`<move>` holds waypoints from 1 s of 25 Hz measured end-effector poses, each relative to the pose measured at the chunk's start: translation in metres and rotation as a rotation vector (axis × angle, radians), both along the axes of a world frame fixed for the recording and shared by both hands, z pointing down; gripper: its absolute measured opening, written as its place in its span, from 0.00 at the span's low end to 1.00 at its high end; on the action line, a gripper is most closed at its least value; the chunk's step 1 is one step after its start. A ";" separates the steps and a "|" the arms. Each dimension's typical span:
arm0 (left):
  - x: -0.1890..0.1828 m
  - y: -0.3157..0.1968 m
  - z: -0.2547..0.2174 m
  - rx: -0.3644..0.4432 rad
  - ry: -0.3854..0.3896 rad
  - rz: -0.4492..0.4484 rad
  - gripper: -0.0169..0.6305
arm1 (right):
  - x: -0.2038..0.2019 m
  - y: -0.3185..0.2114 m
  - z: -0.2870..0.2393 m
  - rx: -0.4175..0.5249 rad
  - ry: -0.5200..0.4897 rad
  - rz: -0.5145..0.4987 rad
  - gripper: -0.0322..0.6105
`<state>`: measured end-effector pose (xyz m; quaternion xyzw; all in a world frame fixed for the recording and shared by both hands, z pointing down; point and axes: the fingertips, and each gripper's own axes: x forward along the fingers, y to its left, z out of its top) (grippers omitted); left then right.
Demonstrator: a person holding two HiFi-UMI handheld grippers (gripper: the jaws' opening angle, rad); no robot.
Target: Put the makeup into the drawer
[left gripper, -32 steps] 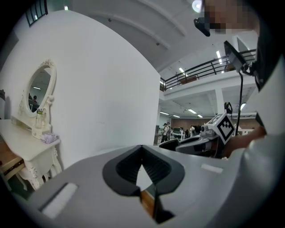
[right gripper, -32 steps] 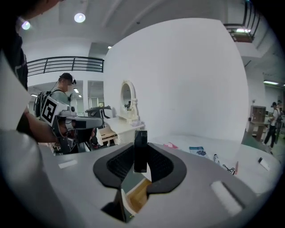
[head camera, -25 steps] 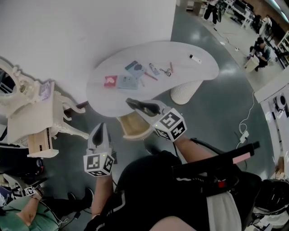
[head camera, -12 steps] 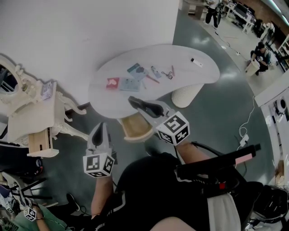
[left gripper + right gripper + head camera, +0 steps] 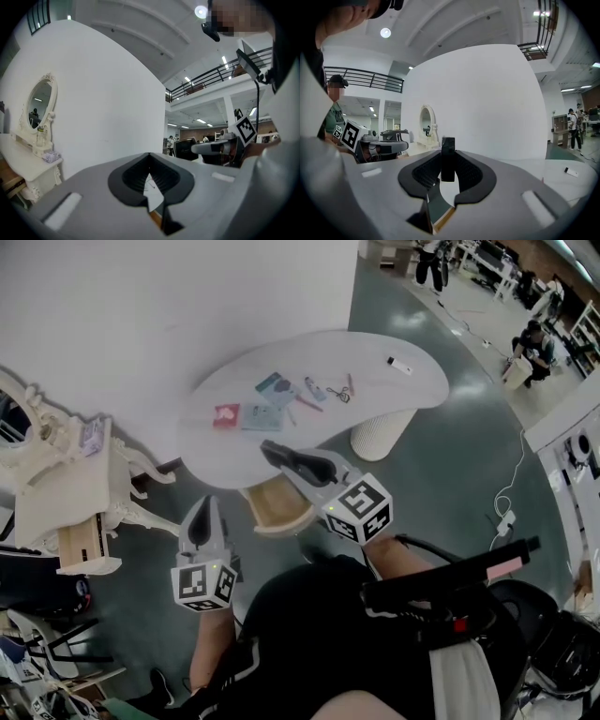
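My right gripper (image 5: 272, 453) hovers over the near edge of the white table (image 5: 403, 390), above the open wooden drawer (image 5: 279, 506). It is shut on a slim black makeup stick (image 5: 448, 161), which stands upright between the jaws of this gripper (image 5: 448, 157). Several makeup items lie on the table: a red card (image 5: 226, 415), blue packs (image 5: 265, 415), a curler (image 5: 339, 393) and a pink pencil (image 5: 351, 382). My left gripper (image 5: 202, 514) hangs left of the drawer over the floor. Seen from its own camera, the left gripper (image 5: 150, 157) is shut and holds nothing.
A white vanity (image 5: 66, 479) with a mirror (image 5: 40, 105) stands at the left, one of its drawers (image 5: 87, 542) pulled out. The table rests on a white pedestal (image 5: 380, 432). A small white item (image 5: 398, 364) lies at the table's far right. People stand in the far background.
My right gripper has risen a little with the black stick in it. The left gripper has kept still. A person at the lower left has left the view.
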<state>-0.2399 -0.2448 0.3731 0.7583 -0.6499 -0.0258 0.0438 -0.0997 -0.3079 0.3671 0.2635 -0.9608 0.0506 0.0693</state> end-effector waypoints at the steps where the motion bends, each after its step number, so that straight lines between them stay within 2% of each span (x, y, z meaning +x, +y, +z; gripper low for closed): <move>1: 0.001 0.000 -0.001 0.001 -0.008 0.000 0.02 | 0.001 0.001 -0.002 0.004 -0.004 0.002 0.19; 15: 0.008 0.000 0.002 -0.019 -0.004 0.008 0.02 | 0.013 0.000 -0.003 0.002 -0.014 0.039 0.19; 25: 0.012 -0.004 0.003 -0.021 0.012 0.044 0.03 | 0.009 0.002 -0.003 -0.004 -0.016 0.017 0.19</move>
